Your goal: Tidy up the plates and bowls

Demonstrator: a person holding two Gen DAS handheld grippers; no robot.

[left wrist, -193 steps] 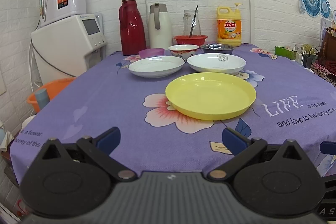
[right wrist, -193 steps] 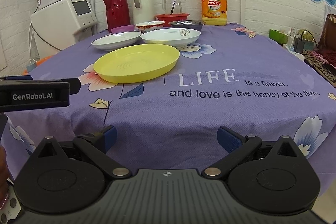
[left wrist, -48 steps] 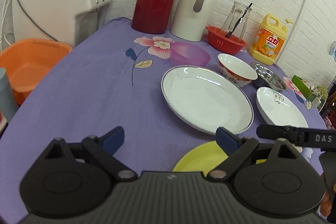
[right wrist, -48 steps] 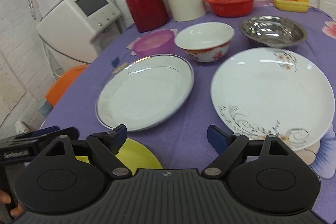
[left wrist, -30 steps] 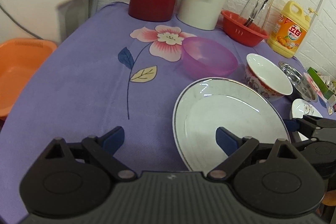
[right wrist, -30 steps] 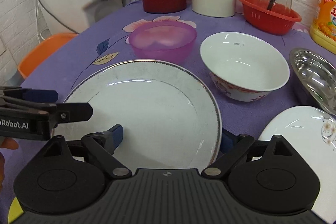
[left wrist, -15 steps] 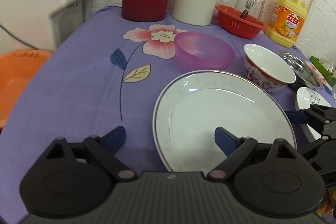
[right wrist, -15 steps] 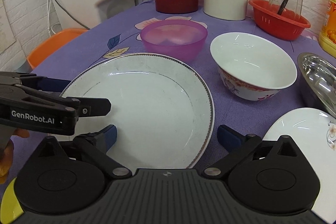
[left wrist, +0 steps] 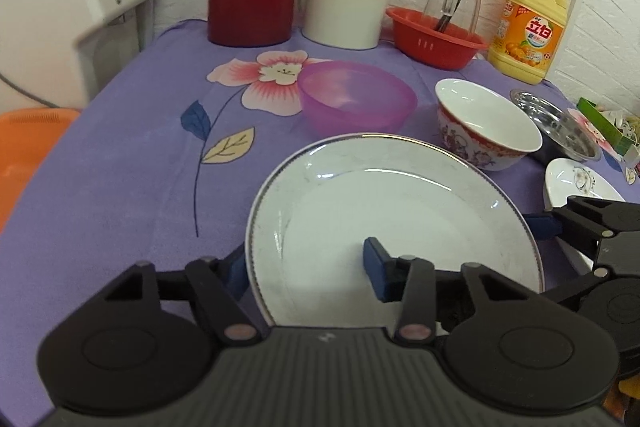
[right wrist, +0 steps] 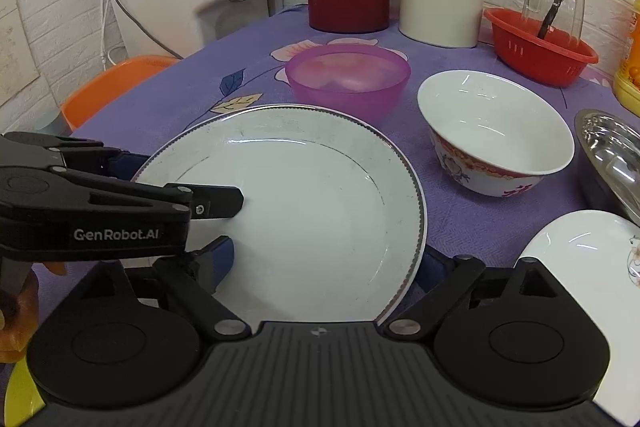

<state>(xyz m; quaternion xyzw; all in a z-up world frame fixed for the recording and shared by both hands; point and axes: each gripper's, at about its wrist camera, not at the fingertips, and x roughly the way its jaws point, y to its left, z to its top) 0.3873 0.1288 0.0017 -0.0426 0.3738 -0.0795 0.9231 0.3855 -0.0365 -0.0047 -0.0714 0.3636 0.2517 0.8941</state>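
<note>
I have both grippers straddling the silver-rimmed white plate (left wrist: 394, 227), which lies flat on the purple tablecloth (left wrist: 120, 163) toward the table's left edge, just in front of the purple plastic bowl (left wrist: 357, 101). To lift it cleanly I'd close both together and raise level, keeping clear of the red-patterned bowl (right wrist: 496, 135).

The left gripper (left wrist: 306, 269) is spread, one finger outside the rim, one over the well. The right gripper (right wrist: 322, 263) is likewise spread across the opposite rim; neither visibly pinches.
</note>
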